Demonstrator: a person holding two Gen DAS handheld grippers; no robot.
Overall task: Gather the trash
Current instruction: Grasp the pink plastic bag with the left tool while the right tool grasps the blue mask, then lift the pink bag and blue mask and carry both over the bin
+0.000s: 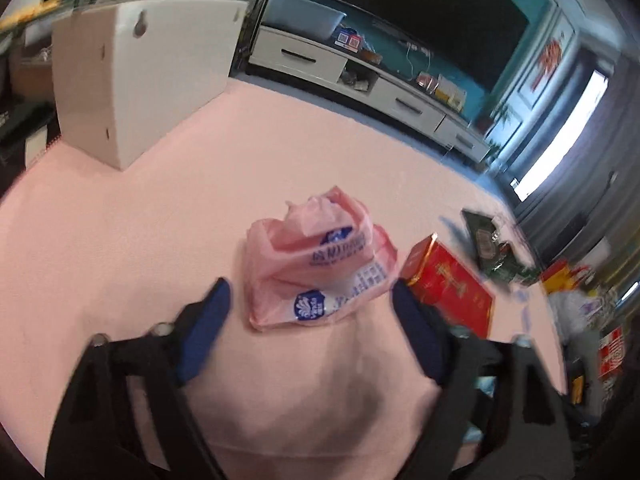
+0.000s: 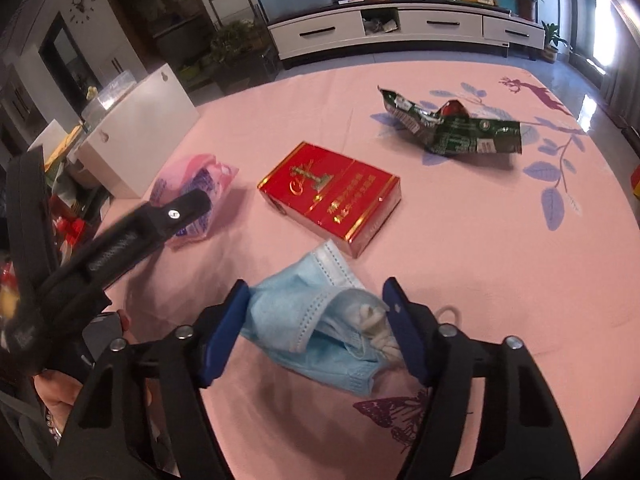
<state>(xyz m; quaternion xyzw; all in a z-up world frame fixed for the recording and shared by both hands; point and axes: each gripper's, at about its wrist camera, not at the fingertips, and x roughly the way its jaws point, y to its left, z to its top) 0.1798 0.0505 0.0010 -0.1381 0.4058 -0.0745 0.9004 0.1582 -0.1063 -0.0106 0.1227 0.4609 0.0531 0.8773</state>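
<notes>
Currently, two pickups at once:

Item 1: right gripper (image 2: pixel 316 320), jaws about half open, set either side of the crumpled blue face mask (image 2: pixel 316 316). Its left pad meets the mask's edge; whether the right pad presses, you cannot tell. Squeeze on the bunched middle, not the loose ear loop trailing just right of the gripper.

Item 2: left gripper (image 1: pixel 310 304), jaws about half open, nothing between them. The pink plastic bag (image 1: pixel 316 268) lies just ahead of its tips. Push further forward so both pads straddle the crumple.

Item 3: red box (image 2: pixel 330 196), ahead of the right gripper, beside the mask.

Item 4: green wrapper (image 2: pixel 452 128), well ahead, to the right.

Surface (image 2: pixel 460 240): pink cloth printed with leaves, deer and butterfly; soft, so keep the tips from snagging it.

Room: white box (image 1: pixel 132 80) at the far left; white TV cabinet (image 2: pixel 400 28) beyond.
</notes>
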